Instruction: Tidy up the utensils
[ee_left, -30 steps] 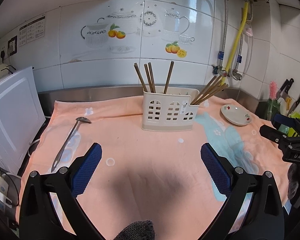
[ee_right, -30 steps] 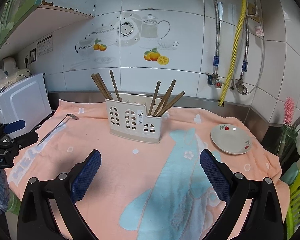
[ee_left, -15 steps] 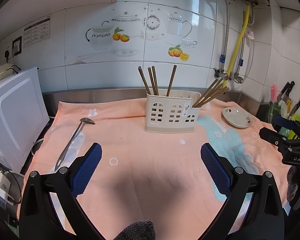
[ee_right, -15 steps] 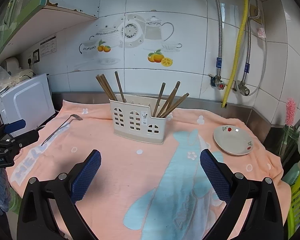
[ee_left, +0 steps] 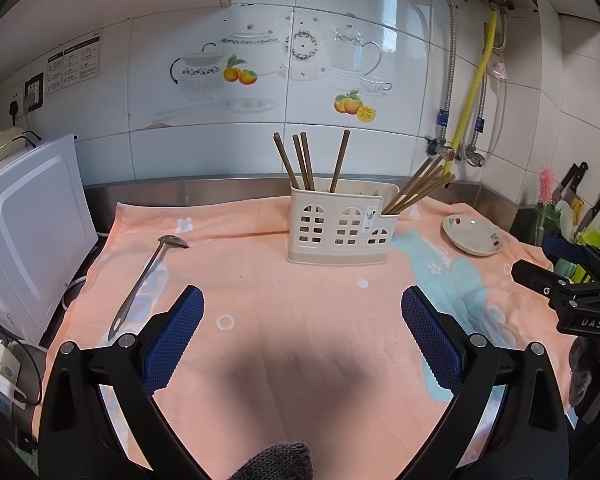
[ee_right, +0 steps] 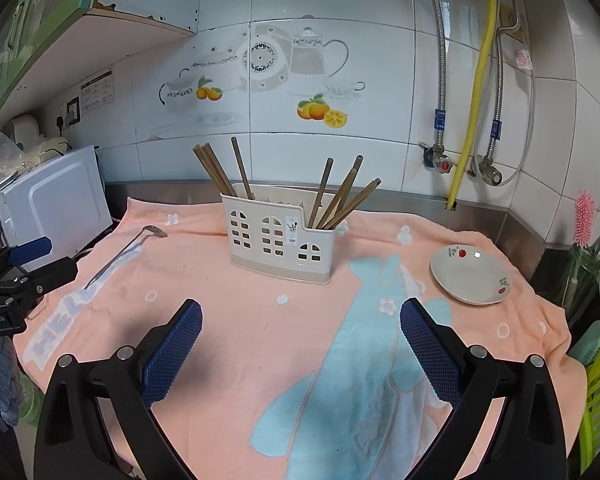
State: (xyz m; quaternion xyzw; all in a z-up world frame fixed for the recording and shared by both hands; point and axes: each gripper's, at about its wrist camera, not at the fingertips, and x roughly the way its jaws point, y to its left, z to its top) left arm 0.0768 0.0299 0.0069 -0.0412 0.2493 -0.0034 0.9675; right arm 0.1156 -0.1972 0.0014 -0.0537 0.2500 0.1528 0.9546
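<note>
A cream utensil holder [ee_left: 342, 229] [ee_right: 281, 242] stands upright on the peach towel [ee_left: 300, 332] [ee_right: 236, 320], with several brown chopsticks [ee_left: 308, 162] [ee_right: 220, 170] leaning out of its compartments. A long metal ladle [ee_left: 146, 280] [ee_right: 120, 250] lies flat on the towel to the holder's left. My left gripper [ee_left: 302, 326] hovers open and empty over the towel's near part, well short of the holder. My right gripper [ee_right: 300, 328] is open and empty too, in front of the holder. Each gripper shows at the edge of the other's view.
A small white dish [ee_left: 473, 235] [ee_right: 471, 274] with red fruit prints sits on the towel at the right. A white appliance [ee_left: 24, 224] [ee_right: 56, 204] stands at the left. Pipes and a yellow hose [ee_right: 474, 92] run down the tiled wall. Knives and a green rack [ee_left: 592, 236] are at the far right.
Both grippers have pulled back and risen slightly, so the holder, ladle and dish sit a little lower and farther in each view. Both stay open; nothing on the towel moved.
</note>
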